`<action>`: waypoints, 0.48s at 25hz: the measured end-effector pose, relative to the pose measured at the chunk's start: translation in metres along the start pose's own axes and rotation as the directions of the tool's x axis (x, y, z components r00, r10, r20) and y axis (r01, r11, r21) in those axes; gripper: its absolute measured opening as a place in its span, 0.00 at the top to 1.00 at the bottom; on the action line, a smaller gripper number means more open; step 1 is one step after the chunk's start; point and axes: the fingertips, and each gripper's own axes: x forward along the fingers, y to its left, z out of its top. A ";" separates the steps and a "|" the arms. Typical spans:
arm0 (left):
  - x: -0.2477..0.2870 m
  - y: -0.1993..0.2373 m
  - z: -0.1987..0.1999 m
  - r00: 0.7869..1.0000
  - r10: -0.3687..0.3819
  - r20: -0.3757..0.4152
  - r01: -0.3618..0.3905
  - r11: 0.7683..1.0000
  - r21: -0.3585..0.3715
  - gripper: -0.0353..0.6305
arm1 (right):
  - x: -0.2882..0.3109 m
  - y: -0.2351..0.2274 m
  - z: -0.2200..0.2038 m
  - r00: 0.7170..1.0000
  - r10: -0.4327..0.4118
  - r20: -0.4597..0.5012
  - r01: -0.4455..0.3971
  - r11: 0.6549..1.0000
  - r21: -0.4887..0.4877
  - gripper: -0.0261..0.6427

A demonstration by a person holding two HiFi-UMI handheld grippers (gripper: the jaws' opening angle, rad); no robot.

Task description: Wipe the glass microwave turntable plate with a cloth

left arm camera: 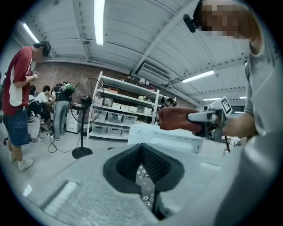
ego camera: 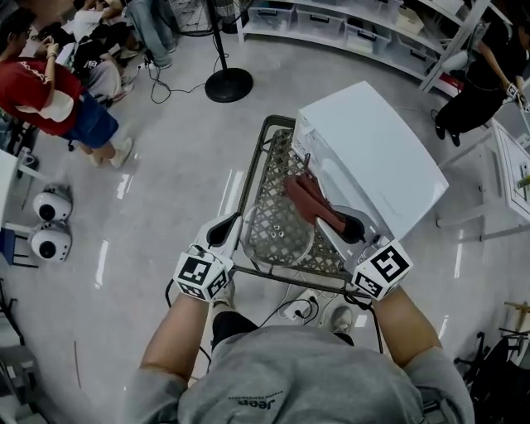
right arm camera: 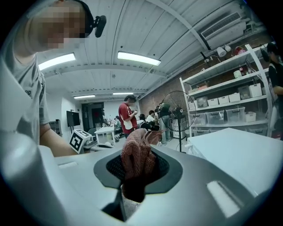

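The round glass turntable plate [ego camera: 277, 240] lies flat over the wire cart [ego camera: 269, 157], in front of the white microwave [ego camera: 373, 157]. My left gripper [ego camera: 225, 233] is shut on the plate's left rim; clear glass [left arm camera: 144, 187] shows between its jaws [left arm camera: 143, 176]. My right gripper [ego camera: 348, 227] is shut on a reddish-brown cloth [ego camera: 308, 199], which hangs just above the plate's right side. In the right gripper view the cloth [right arm camera: 137, 159] bunches up out of the jaws [right arm camera: 132, 185]. The left gripper view shows the cloth [left arm camera: 177, 119] held in the air by the right gripper [left arm camera: 201, 119].
A pedestal fan [ego camera: 228, 84] stands on the floor beyond the cart. A power strip with cables [ego camera: 298, 310] lies by my feet. People [ego camera: 50, 91] stand and sit at the far left, another [ego camera: 480, 83] at the far right by white shelving [ego camera: 331, 21].
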 end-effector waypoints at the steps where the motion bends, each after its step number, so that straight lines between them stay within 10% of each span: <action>1: 0.003 0.007 -0.011 1.000 0.005 -0.019 -0.005 1.000 0.008 0.95 | 0.005 -0.001 -0.005 1.000 -0.004 -0.007 0.004 1.000 -0.002 0.84; 12: 0.042 0.053 -0.149 0.973 0.016 -0.230 0.009 0.994 0.111 0.95 | 0.044 -0.015 -0.063 0.998 -0.037 -0.059 0.037 0.999 -0.003 0.84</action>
